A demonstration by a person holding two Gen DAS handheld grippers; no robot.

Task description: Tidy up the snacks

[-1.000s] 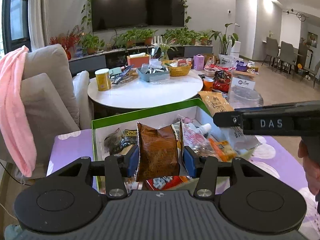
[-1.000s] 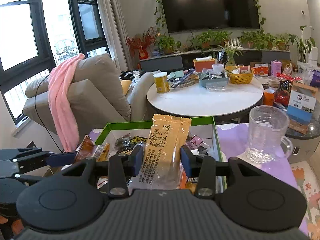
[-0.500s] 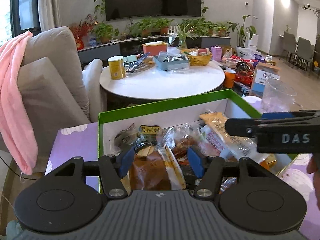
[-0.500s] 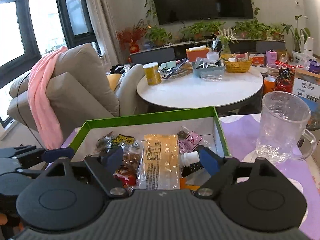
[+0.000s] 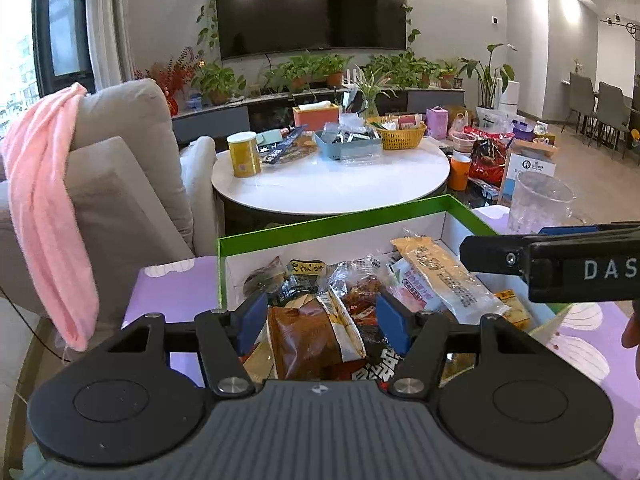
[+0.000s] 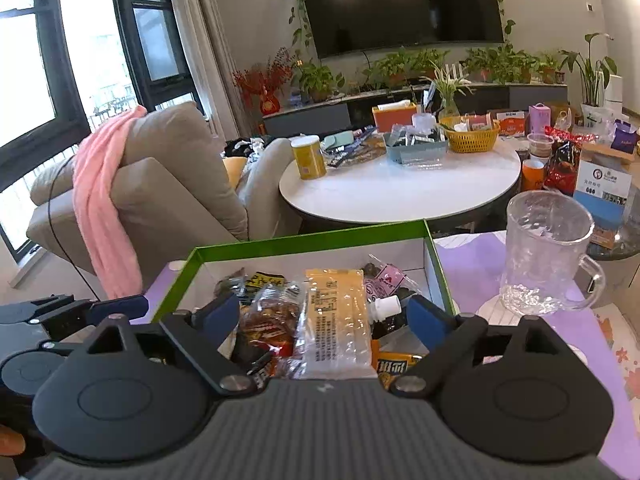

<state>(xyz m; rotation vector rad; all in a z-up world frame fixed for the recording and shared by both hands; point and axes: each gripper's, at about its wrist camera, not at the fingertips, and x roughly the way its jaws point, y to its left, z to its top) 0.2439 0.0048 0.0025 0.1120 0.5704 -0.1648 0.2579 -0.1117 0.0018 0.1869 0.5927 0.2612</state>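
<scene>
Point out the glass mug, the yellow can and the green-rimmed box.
glass mug (image 6: 546,256), right wrist view, its body.
yellow can (image 6: 309,159), right wrist view, its side.
green-rimmed box (image 5: 340,218), left wrist view, far rim.

Behind the work surface you see a round white table (image 6: 400,196) carrying a yellow canister (image 6: 309,158), a blue-grey tray (image 6: 416,147) and a yellow basket (image 6: 472,136). A clear glass mug (image 6: 544,252) stands on the purple cloth (image 6: 476,268), on what may be a coaster. A pink towel (image 5: 44,204) drapes over the beige armchair (image 5: 132,168), and a dark TV (image 5: 310,4) hangs above potted plants (image 5: 312,70)
</scene>
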